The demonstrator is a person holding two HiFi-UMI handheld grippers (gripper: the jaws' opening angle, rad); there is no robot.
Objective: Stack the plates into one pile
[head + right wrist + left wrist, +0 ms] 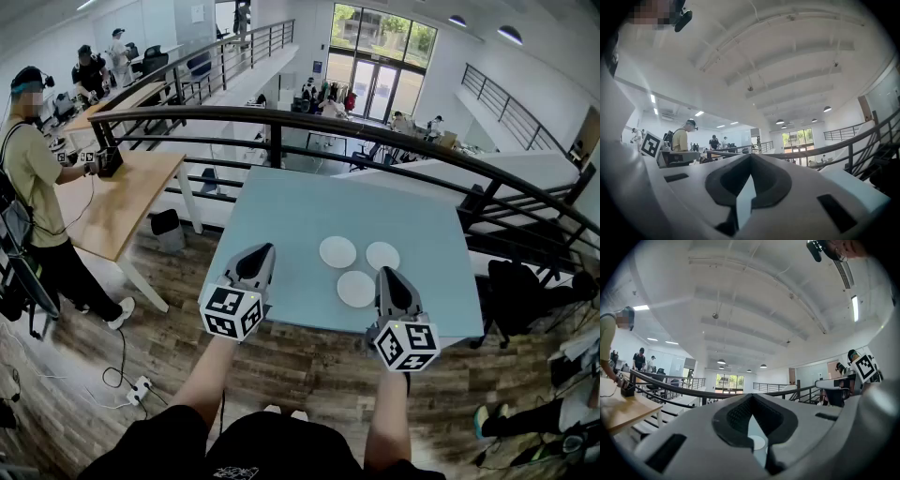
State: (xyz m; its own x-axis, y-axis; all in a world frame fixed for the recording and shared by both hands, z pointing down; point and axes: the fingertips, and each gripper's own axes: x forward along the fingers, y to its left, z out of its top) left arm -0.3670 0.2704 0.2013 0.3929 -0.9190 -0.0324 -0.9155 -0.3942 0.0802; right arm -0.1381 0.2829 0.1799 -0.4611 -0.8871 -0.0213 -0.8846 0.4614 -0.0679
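I have both tongs pinched shut with nothing between them, held level over the near edge of the pale blue desk (281, 211). In the head view the left tongs (263, 251) sit lower middle-left and the right tongs (386, 274) lower middle-right.

The three white plates lie flat on the desk in a loose triangle right of the frame's centre, each apart from the others and none stacked. The upper-left plate (337, 251) is to the right of the left tongs' tip, at about the same height in the frame and clear of it. The upper-right plate (382, 255) lies just above the right tongs' tip, and its lower rim meets the tip in the picture; I cannot tell whether they touch. The near plate (356, 288) lies just left of the right tongs, well right of the left tongs.

In the left gripper view one plate shows low in the opening behind the closed tips; which one I cannot tell.
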